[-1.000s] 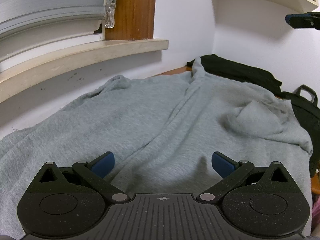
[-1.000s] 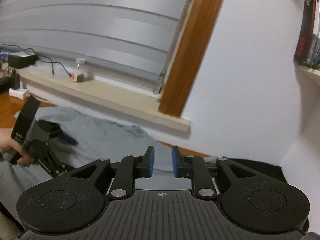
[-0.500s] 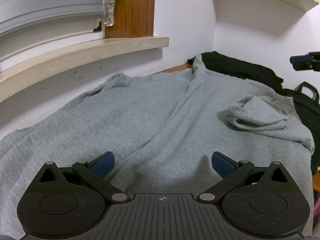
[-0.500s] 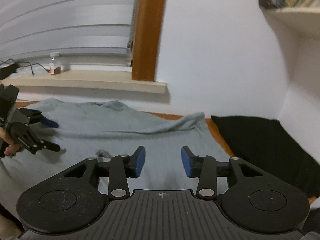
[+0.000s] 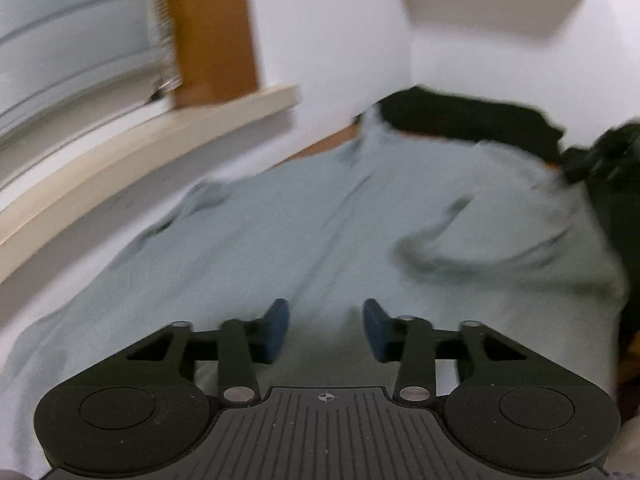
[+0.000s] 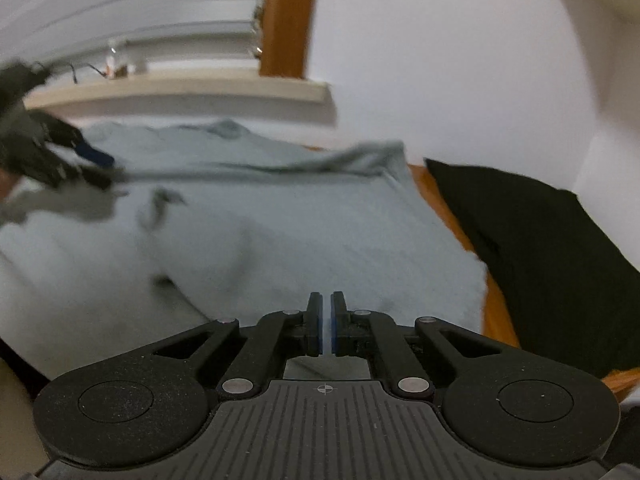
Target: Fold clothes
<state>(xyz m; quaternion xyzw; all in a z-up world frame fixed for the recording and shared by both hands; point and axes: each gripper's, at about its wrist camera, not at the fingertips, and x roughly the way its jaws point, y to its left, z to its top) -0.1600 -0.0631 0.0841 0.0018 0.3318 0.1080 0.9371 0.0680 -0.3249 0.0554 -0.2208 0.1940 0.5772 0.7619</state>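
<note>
A grey sweatshirt (image 5: 320, 220) lies spread over the table, with a long ridge running down its middle and a bunched sleeve at the right. My left gripper (image 5: 325, 320) hovers low over its near part. The jaws are closing, with a gap between the blue pads and no cloth pinched there. In the right wrist view the sweatshirt (image 6: 300, 232) fills the middle and the left gripper (image 6: 96, 168) is a blur at the far left. My right gripper (image 6: 326, 304) is shut at the garment's near edge. Whether cloth is nipped between its pads does not show.
Black clothing (image 6: 540, 248) lies at the right on the wooden tabletop (image 6: 496, 312), and also shows in the far corner (image 5: 460, 120) beside a black bag (image 5: 616, 168). A window sill (image 5: 140, 148) with a small bottle (image 6: 114, 60) runs along the wall behind.
The left jaws have narrowed from wide apart, and that hand has shifted, blurring its view. The right gripper has come down to the sweatshirt's near edge and its jaws have shut.
</note>
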